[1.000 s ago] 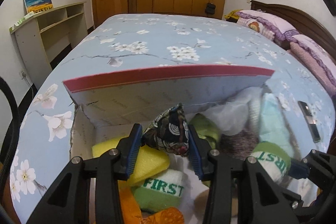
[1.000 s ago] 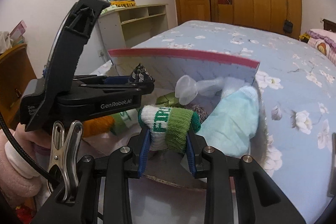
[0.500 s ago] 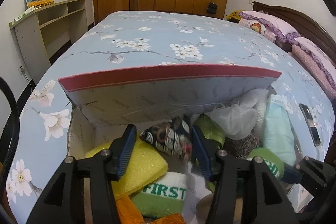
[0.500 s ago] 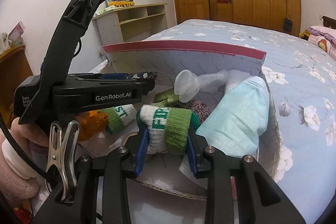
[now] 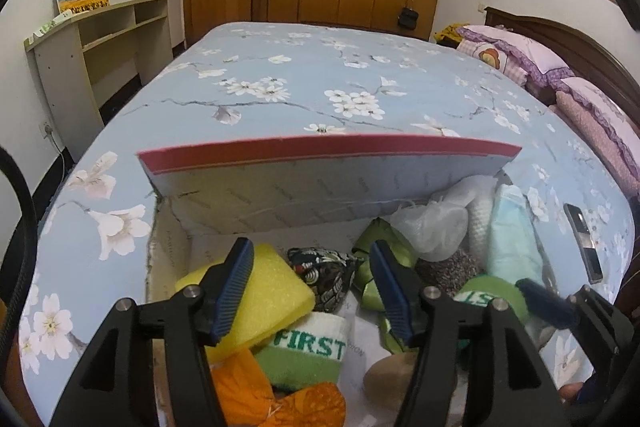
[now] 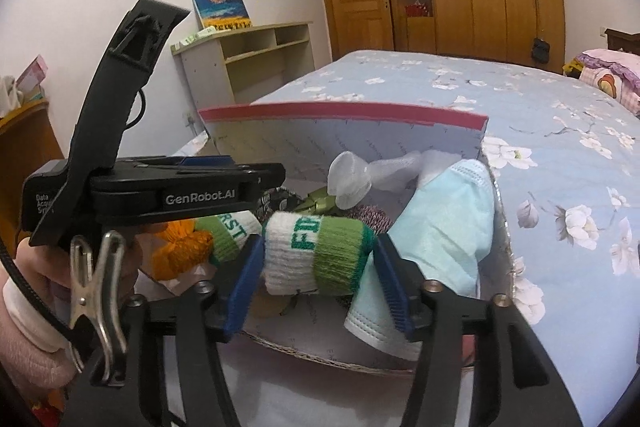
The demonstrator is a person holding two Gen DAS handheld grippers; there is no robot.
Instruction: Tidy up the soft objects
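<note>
"FIRST" stands in green capitals on the white band of a rolled white-and-green knitted sock [image 5: 308, 341] lying in the box. In the right wrist view that sock shows only "RST" [image 6: 232, 231]. A second rolled white-and-green knitted sock [image 6: 316, 255] shows the partly hidden green letters "FI". The black left hand-held gripper [image 6: 208, 174] carries "GenRobot.AI" in white on its side, and small white print starting "Data Acqu", the rest unreadable.
</note>
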